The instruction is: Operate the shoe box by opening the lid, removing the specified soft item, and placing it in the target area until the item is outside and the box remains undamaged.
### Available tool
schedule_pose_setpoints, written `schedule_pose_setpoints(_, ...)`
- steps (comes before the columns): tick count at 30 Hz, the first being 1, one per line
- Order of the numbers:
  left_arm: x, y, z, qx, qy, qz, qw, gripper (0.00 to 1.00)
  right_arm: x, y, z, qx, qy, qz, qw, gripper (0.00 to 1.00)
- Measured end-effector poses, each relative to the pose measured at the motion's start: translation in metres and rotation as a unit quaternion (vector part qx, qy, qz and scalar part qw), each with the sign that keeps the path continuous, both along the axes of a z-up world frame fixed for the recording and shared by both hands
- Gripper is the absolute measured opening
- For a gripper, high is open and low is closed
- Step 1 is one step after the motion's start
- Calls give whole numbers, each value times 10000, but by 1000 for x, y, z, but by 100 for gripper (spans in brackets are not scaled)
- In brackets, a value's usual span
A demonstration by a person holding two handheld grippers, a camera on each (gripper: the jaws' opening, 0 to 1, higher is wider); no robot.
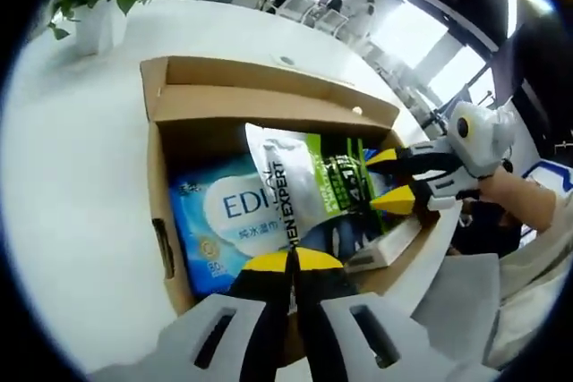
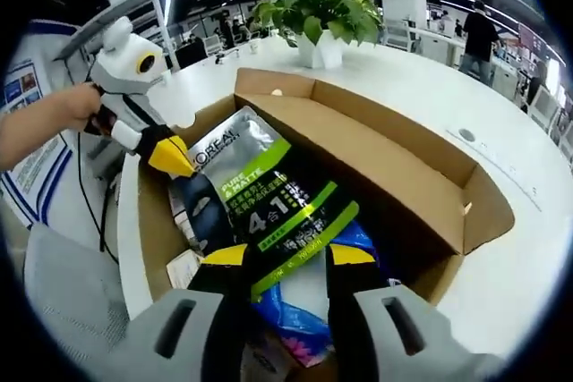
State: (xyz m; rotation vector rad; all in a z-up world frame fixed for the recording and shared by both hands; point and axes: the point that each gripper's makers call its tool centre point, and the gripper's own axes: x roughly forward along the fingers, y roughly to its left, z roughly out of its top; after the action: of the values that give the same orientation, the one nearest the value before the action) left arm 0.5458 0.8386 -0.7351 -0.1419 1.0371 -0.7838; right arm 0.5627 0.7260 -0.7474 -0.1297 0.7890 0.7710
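Grippers met over the open shoe box [image 1: 269,96], and you had each on one end of the silver-and-green pouch [image 1: 304,181]. Your left gripper [image 1: 291,261] rose from the bottom of its own view with the yellow tips pressed together on the pouch's near edge, jaws all but shut on it. In the right gripper view that same tool came in from the left at a downward slant, your bare hand [image 2: 85,105] wrapped around its white handle and its yellow tip [image 2: 170,157] down at the pouch's far corner.

Your right gripper [image 2: 288,255] held its jaws a little apart with the pouch's lower edge between the two yellow tips; I could not tell how firmly it bit. In the left gripper view it reached in from the right, tips at the pouch's right edge, your wrist and pale sleeve [image 1: 537,221] behind it.

The pouch was lifted but still inside the box walls. The left gripper view showed a blue wipes pack [image 1: 224,221] beneath it, reading "EDI" with small script I could not read. The right gripper view gave the pouch's print: "L'OREAL", "PURE MATTE", "4" and "1"; the other view read "MEN EXPERT". A potted plant [image 2: 318,11] stood on the white table [image 2: 501,105] beyond.
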Motion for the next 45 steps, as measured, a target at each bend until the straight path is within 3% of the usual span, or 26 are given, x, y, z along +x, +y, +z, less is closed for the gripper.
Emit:
schedule_pose_setpoints(15,-4,-3,-2,69,-42,-61,9999,0,-1,3,15,611,110,-353,9974,20)
schedule_pose_setpoints(19,-5,-3,-1,63,-53,-74,9999,0,-2,2,14,577,87,-357,9977,12)
schedule_pose_setpoints(23,-4,-4,3,-27,-105,-39,9999,0,1,-7,5,305,-12,-397,9987,1)
schedule_pose_setpoints(34,-3,-1,9,-40,-146,18,9999,0,1,-4,23,575,-69,-506,9970,0)
schedule_pose_setpoints(45,-2,-15,24,-97,-259,-52,9996,0,2,-17,50,765,-202,-691,9945,0)
